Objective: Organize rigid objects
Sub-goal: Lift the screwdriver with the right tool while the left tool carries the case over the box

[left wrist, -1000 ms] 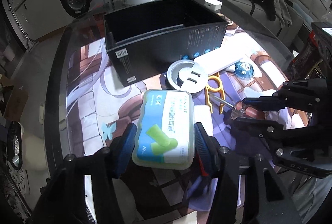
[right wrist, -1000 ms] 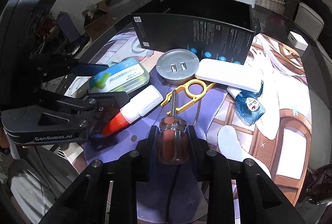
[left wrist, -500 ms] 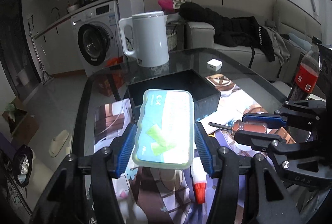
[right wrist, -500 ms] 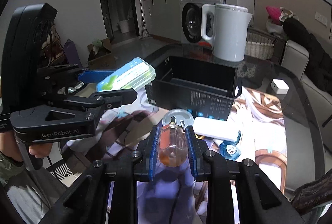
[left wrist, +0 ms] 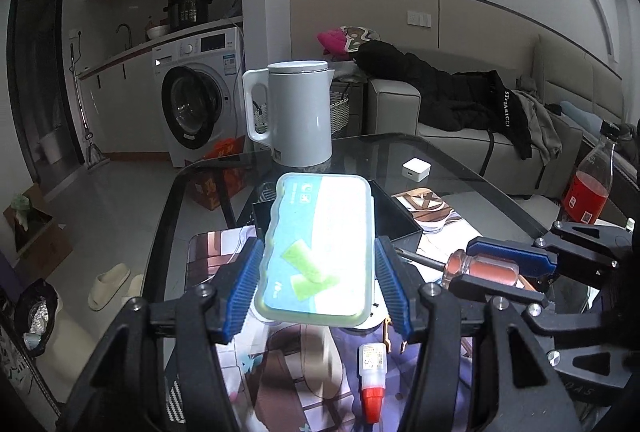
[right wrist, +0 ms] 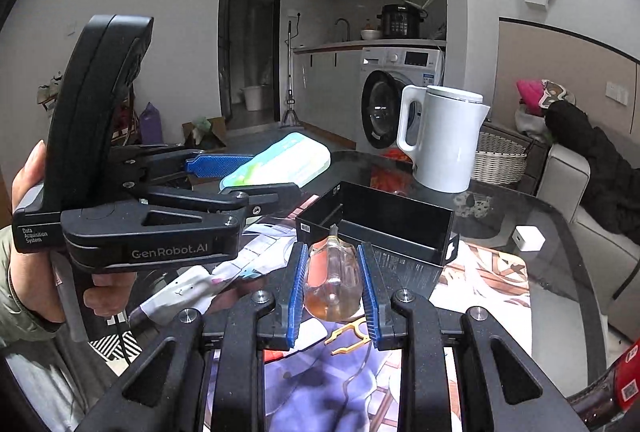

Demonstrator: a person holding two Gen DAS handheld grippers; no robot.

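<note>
Both lifted: one earplug case (left wrist: 320,248), one screwdriver (right wrist: 332,284).

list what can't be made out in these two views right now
- Black box interior: in the left wrist view the earplug case covers most of it; in the right wrist view only a shadowed part shows, contents unclear.
- Screwdriver shaft: right wrist view shows just the handle end-on.
- Glue bottle label: left wrist view, too small to read.
- Yellow plastic tool: right wrist view, mostly hidden under the jaws.
- Red drink bottle: base hidden by the right gripper.
</note>
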